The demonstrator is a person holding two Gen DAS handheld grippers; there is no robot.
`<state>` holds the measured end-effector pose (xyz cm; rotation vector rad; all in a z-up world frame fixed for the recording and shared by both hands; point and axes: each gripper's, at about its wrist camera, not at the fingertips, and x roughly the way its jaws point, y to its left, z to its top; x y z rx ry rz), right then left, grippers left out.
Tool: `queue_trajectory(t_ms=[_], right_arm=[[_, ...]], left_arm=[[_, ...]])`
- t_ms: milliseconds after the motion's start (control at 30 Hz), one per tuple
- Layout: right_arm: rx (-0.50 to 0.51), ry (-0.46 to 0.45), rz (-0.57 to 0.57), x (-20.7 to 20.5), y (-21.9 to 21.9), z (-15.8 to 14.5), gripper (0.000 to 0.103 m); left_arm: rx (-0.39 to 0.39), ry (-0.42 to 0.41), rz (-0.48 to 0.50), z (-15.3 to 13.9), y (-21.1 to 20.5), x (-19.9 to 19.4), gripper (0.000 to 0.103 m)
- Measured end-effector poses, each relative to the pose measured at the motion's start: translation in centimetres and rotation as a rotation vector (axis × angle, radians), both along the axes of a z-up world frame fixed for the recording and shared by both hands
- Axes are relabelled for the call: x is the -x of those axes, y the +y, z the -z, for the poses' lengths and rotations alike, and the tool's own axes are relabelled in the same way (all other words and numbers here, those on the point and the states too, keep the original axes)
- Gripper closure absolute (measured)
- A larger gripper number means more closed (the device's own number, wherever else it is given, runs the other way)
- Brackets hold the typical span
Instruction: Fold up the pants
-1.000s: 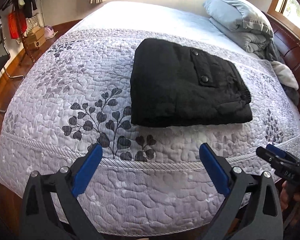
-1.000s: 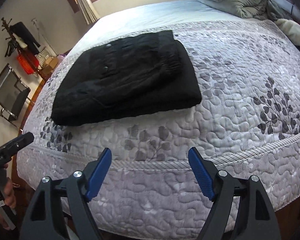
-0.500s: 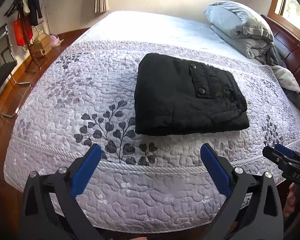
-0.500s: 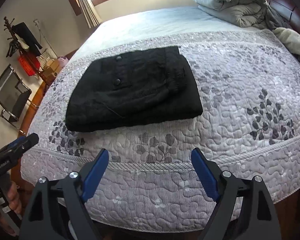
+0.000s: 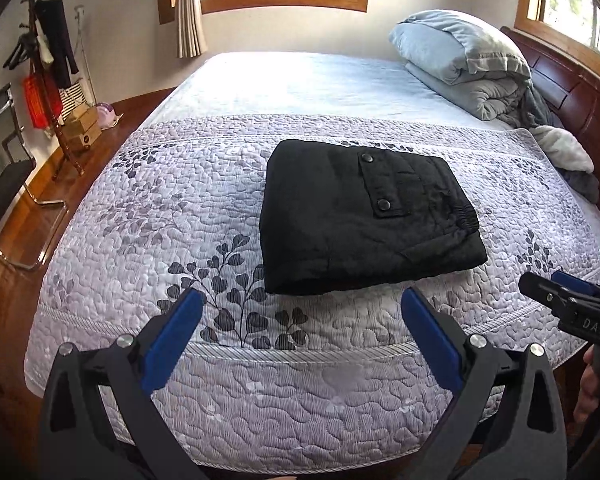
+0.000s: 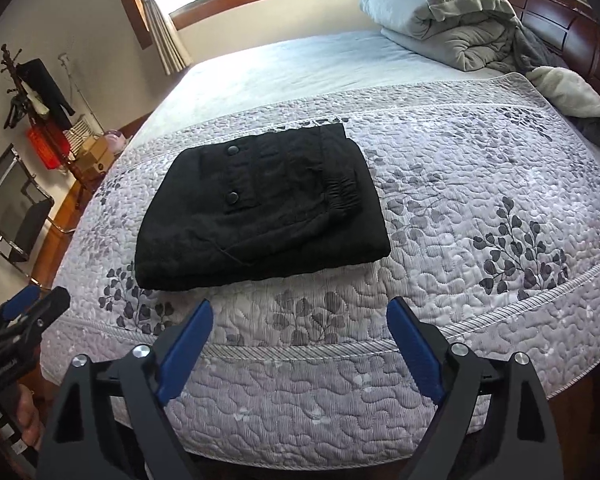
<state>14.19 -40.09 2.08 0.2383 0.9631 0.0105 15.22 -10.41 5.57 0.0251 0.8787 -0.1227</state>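
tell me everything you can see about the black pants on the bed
The black fabric pants lie folded into a thick, roughly rectangular stack, flat on the grey quilted bedspread with leaf print. On top is a pocket flap with two dark snap buttons; a gathered elastic waistband shows at the right edge. Only the bedspread touches them; both open tongs are short of them.

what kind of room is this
A bedroom, most likely in a home: a bed with a quilted leaf-print cover, a rolled duvet by the wooden headboard, and a coat rack.
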Motion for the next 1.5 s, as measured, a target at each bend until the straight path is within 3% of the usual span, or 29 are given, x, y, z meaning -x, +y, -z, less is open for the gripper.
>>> queue_trajectory(t_ms=[400,1500], right_arm=[[0.034,0.022,0.001,-0.9,0.3,1.5,0.013],[0.064,0.018,-0.017,-1.2,0.4,1.4,0.013]], left_arm=[[-0.022,0.02,-0.011,1.4,0.1,-1.1,0.004],[-0.052,0.063,-0.026,3.5,0.6,-1.9,0.004]])
